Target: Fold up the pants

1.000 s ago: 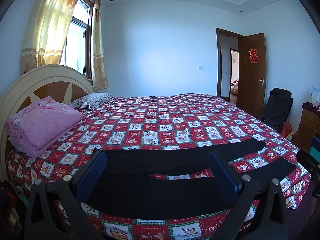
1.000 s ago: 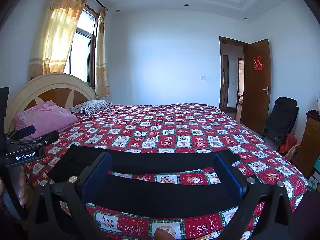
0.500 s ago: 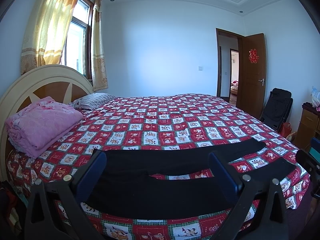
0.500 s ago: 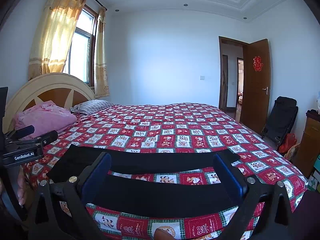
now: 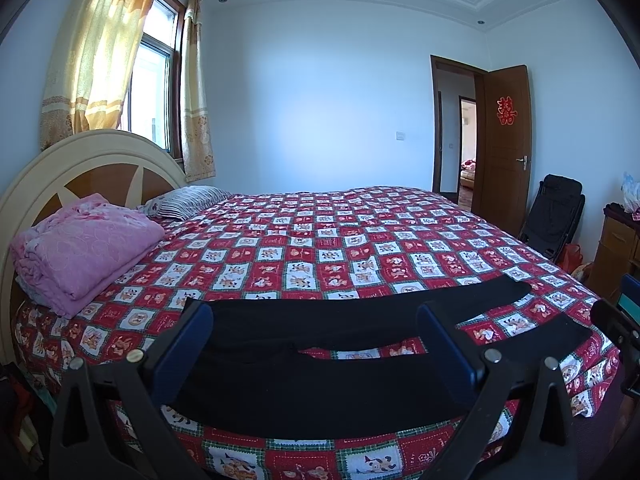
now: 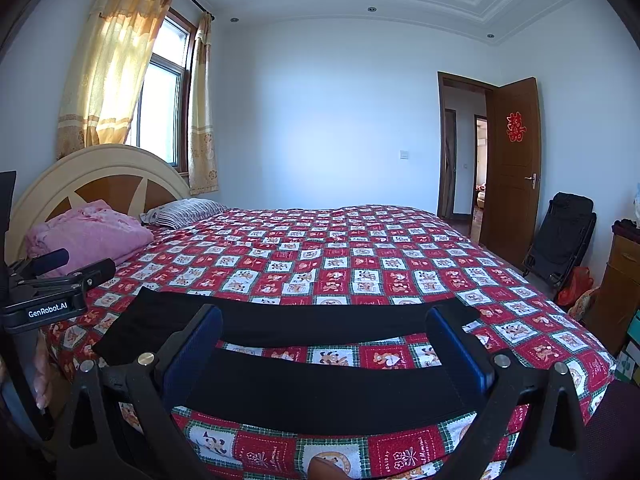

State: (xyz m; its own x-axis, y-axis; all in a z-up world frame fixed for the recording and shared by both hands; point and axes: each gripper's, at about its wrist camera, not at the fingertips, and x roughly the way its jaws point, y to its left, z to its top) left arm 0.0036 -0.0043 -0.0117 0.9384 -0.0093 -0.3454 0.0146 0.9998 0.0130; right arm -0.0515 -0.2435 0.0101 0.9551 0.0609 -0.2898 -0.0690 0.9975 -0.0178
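Note:
Black pants [image 5: 320,380] lie flat along the near edge of the bed, waist to the left, the two legs spread apart toward the right; they also show in the right wrist view [image 6: 320,384]. My left gripper [image 5: 316,336] is open and empty, held above and in front of the waist end. My right gripper [image 6: 326,340] is open and empty, held above and in front of the legs. The left gripper also shows at the left edge of the right wrist view [image 6: 60,276].
The bed has a red and white checked cover [image 5: 340,240]. A folded pink blanket [image 5: 84,248] and a striped pillow [image 5: 188,200] lie by the headboard [image 5: 80,160]. A black folding chair [image 5: 556,216], a wooden cabinet [image 5: 616,248] and an open door [image 5: 504,140] stand at the right.

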